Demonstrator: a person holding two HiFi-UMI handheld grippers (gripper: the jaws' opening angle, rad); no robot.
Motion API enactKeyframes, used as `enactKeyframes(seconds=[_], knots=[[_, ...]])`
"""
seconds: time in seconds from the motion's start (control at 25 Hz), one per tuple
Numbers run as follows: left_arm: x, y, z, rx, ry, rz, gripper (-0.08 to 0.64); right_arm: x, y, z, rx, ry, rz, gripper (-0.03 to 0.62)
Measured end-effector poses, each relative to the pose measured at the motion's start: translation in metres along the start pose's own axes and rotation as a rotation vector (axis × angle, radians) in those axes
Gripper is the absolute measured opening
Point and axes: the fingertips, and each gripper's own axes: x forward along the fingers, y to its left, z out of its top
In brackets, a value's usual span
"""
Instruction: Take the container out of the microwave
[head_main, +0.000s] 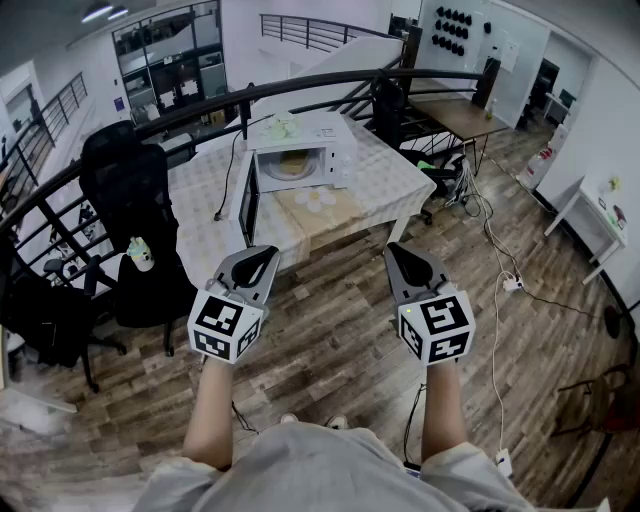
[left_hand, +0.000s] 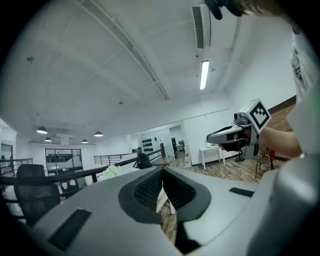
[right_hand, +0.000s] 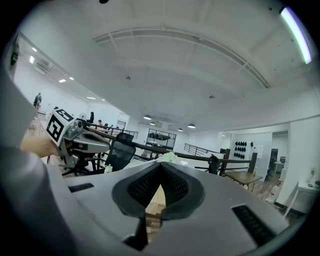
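Note:
A white microwave (head_main: 305, 150) stands on a cloth-covered table (head_main: 390, 180), its door (head_main: 248, 200) swung open to the left. Inside it I make out a pale brownish container (head_main: 291, 166). Both grippers hang side by side over the wooden floor, well short of the table. My left gripper (head_main: 263, 258) is shut with nothing in it; its tips (left_hand: 161, 172) meet in its own view. My right gripper (head_main: 402, 258) is likewise shut and holds nothing, tips (right_hand: 160, 167) closed together. Each gripper shows in the other's view: the right gripper (left_hand: 234, 134) and the left gripper (right_hand: 82, 142).
A pale green bundle (head_main: 283, 125) lies on top of the microwave and a small white object (head_main: 318, 198) lies on the cloth before it. A black office chair (head_main: 130, 190) stands left of the table, a curved black railing (head_main: 330, 80) behind. Cables (head_main: 495, 250) trail on the floor at right.

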Motion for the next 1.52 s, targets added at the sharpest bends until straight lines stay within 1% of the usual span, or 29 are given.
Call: enactKeyframes(seconds=[0.2,0.4,0.48,0.6,0.8,0.92,1.04,1.16,1.36,1.44,1.52], knots=[[0.01,-0.012,0.003,0.004,0.004,-0.004,0.02,-0.003,-0.017,-0.007,0.018,-0.002,0.003,0.014],[0.02,-0.017,0.0,-0.003,0.015,0.029,0.02,-0.002,-0.033,-0.016,0.054,-0.026,0.06,0.014],[0.026,-0.017,-0.004,-0.003,0.028,0.043,0.02,0.002,-0.037,-0.02,0.076,-0.045,0.095,0.014],[0.04,-0.015,-0.012,-0.024,0.04,0.058,0.02,0.013,-0.047,-0.029,0.084,-0.039,0.136,0.014],[0.074,0.0,-0.02,-0.041,0.044,0.069,0.02,0.045,-0.071,-0.045,0.08,-0.013,0.152,0.014],[0.103,0.018,-0.027,-0.039,0.042,0.067,0.02,0.077,-0.087,-0.053,0.078,-0.011,0.154,0.012],[0.137,0.042,-0.031,-0.045,0.01,0.036,0.02,0.117,-0.104,-0.059,0.069,-0.007,0.147,0.012],[0.176,0.072,-0.034,-0.052,-0.012,0.012,0.02,0.158,-0.12,-0.058,0.053,-0.009,0.149,0.012],[0.239,0.13,-0.039,-0.034,0.012,0.002,0.02,0.231,-0.142,-0.043,0.039,-0.006,0.155,0.012],[0.26,0.153,-0.042,-0.03,0.019,0.0,0.02,0.259,-0.148,-0.038,0.049,-0.005,0.162,0.012],[0.278,0.175,-0.045,-0.029,0.021,0.002,0.02,0.286,-0.151,-0.035,0.068,-0.002,0.186,0.012]])
